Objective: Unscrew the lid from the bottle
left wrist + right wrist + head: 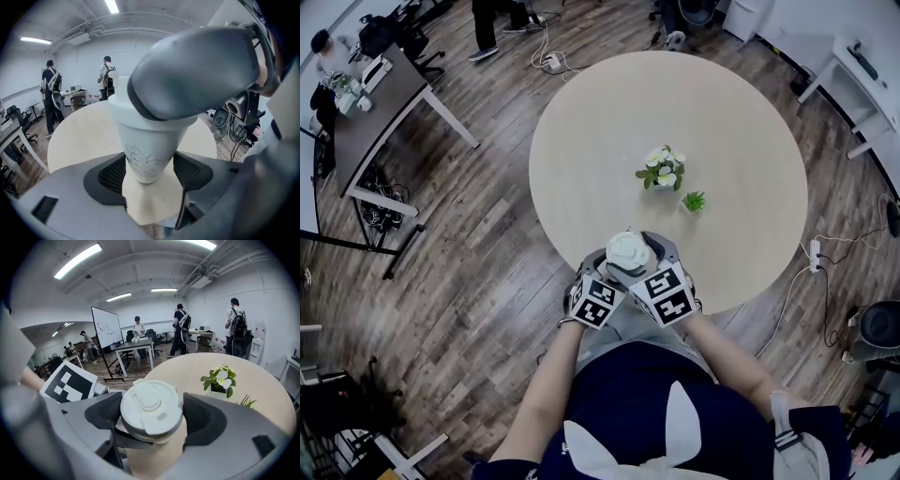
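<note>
A pale bottle [143, 150] with a faint floral print and a white flip-top lid [151, 411] stands upright at the near edge of the round table [722, 122]. My left gripper [149, 171] is shut on the bottle's lower body, a pad touching each side. Above it, my right gripper [151, 417] is shut on the lid, and its grey body [197, 70] fills the top of the left gripper view. In the head view the lid [628, 251] shows between the left gripper [614, 266] and the right gripper [643, 256].
A small pot of white flowers [663, 171] and a tiny green plant [694, 201] stand near the table's middle. A dark desk [375, 103] is far left. Several people stand in the background. Cables and a power strip [814, 251] lie on the floor.
</note>
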Demonstrator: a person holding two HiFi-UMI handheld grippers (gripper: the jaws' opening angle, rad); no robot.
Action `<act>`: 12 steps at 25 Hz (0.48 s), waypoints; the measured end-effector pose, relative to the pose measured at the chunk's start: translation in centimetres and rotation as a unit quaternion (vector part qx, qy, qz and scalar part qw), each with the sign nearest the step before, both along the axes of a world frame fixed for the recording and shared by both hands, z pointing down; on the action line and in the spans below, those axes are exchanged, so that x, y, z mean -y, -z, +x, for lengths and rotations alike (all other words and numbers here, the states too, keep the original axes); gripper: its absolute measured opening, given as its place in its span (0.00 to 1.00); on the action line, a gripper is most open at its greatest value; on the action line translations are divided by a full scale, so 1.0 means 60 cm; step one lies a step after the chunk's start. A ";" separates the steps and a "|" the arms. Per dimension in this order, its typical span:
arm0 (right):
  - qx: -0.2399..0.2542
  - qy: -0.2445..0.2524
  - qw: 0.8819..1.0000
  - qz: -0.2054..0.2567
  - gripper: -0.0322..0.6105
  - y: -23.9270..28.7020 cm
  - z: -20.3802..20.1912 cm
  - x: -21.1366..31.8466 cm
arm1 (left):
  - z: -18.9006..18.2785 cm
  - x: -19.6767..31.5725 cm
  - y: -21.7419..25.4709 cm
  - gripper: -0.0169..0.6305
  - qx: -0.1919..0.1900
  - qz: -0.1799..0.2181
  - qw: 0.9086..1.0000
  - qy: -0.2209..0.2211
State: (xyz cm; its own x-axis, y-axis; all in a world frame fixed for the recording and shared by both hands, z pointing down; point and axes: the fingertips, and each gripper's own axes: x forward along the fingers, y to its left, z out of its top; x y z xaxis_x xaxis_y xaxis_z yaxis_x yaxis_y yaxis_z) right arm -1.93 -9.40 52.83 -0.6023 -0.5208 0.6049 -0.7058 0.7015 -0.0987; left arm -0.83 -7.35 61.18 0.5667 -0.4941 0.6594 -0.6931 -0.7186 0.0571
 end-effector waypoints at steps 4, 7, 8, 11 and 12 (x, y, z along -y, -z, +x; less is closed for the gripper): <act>-0.002 0.018 1.000 -0.006 0.68 -0.002 0.000 -0.001 | 0.001 0.000 -0.001 0.53 0.001 -0.002 1.000 -0.001; -0.003 0.041 0.999 -0.007 0.68 0.000 -0.002 -0.002 | 0.001 -0.001 -0.002 0.53 0.002 -0.003 1.000 -0.003; -0.005 0.050 0.999 -0.008 0.68 -0.001 -0.002 -0.003 | 0.001 -0.001 -0.002 0.53 0.001 -0.003 1.000 -0.004; -0.011 0.082 0.996 -0.015 0.68 -0.004 -0.004 -0.005 | 0.000 -0.001 -0.002 0.53 0.000 -0.004 1.000 -0.005; -0.013 0.093 0.995 -0.017 0.68 -0.004 -0.005 -0.005 | 0.000 -0.001 -0.002 0.53 -0.001 -0.004 1.000 -0.005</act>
